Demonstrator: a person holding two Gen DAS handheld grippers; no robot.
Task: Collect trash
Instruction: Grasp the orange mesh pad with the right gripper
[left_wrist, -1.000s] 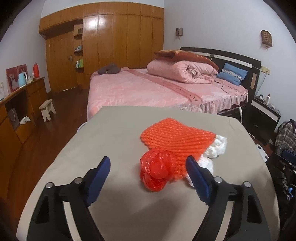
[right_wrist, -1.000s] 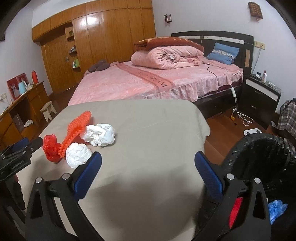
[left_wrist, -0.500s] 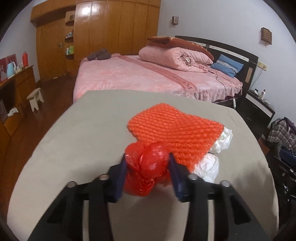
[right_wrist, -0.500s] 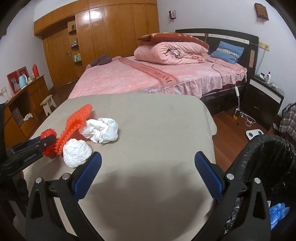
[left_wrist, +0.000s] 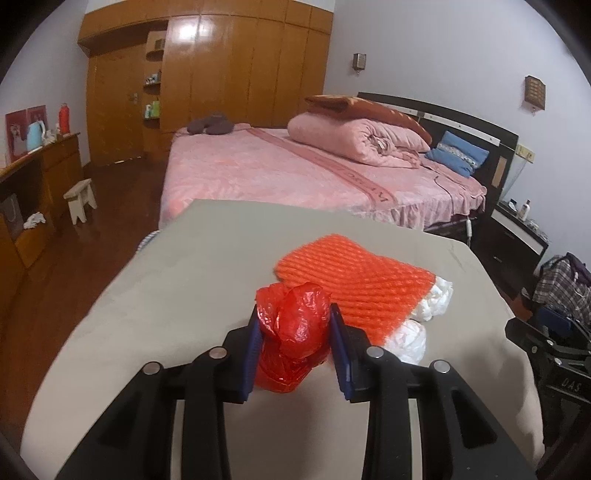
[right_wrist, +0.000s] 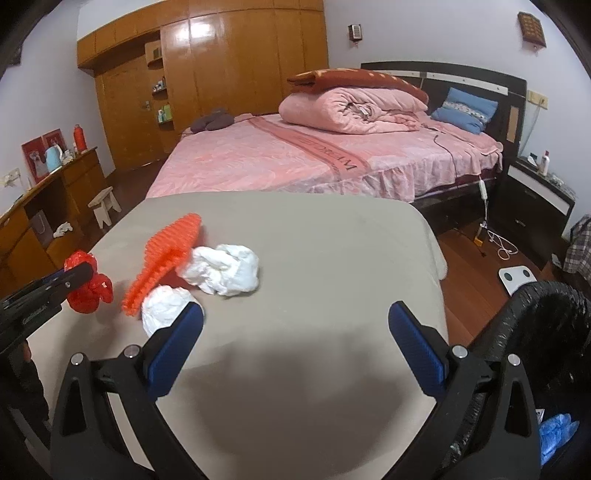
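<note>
Left wrist view shows our left gripper (left_wrist: 295, 347) closing on the red bag (left_wrist: 293, 341) beside the orange net (left_wrist: 354, 286); right gripper (right_wrist: 295, 339) spread; nothing binned yet.

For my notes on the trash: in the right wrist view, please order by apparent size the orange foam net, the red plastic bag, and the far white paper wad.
1. White paper wad
2. Orange foam net, seen edge-on, so its rank is unsure
3. Red plastic bag, partly hidden
</note>
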